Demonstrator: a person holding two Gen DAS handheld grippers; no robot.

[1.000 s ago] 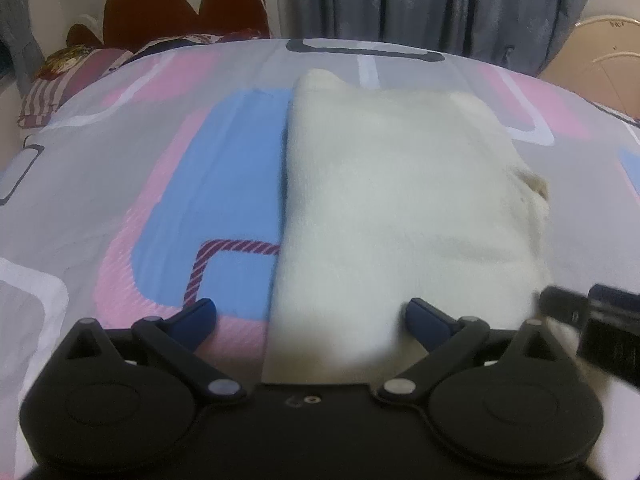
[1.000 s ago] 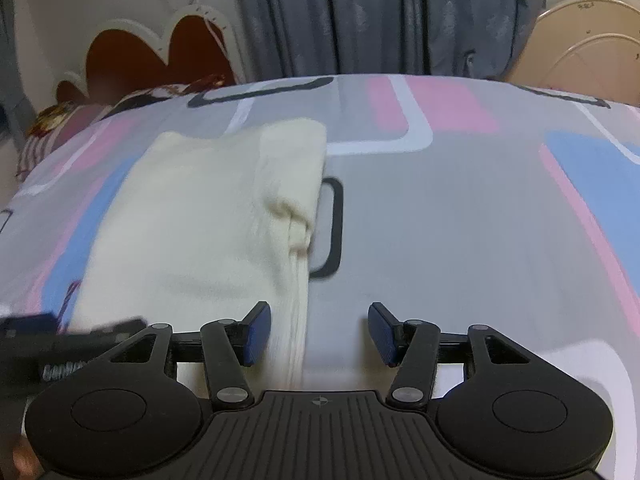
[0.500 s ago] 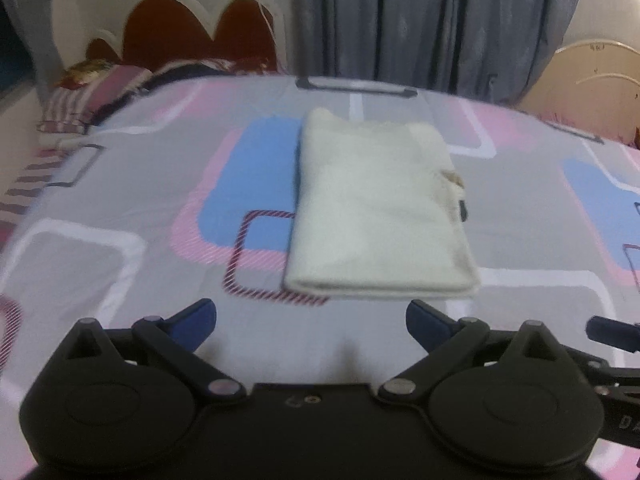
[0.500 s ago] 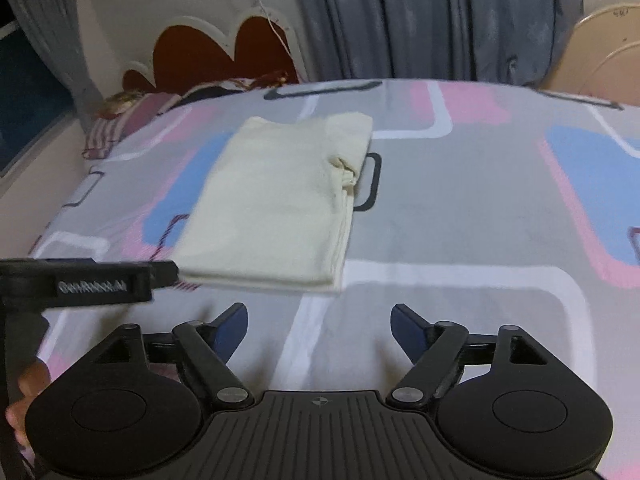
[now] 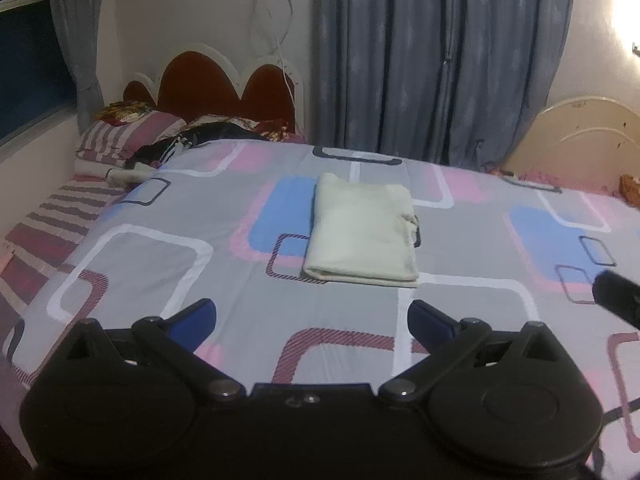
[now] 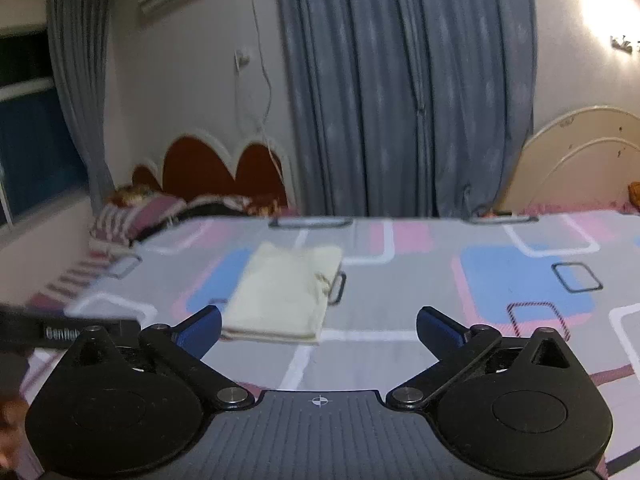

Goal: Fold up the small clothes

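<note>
lying flat: soft cream folded garment (image 5: 362,229)

One folded garment, one bed, two grippers

A single cream folded garment (image 5: 362,232) lies on one patterned bed (image 5: 160,264); two grippers show, left gripper (image 5: 312,318) and right gripper (image 6: 319,326), each with two blue-tipped fingers (image 5: 194,318); two headboards stand behind.

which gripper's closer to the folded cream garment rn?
Left, probably, by a small margin. The left gripper faces the cream garment almost head-on, short of its near edge. The right gripper sits off to its right. Both open, neither touching.
</note>
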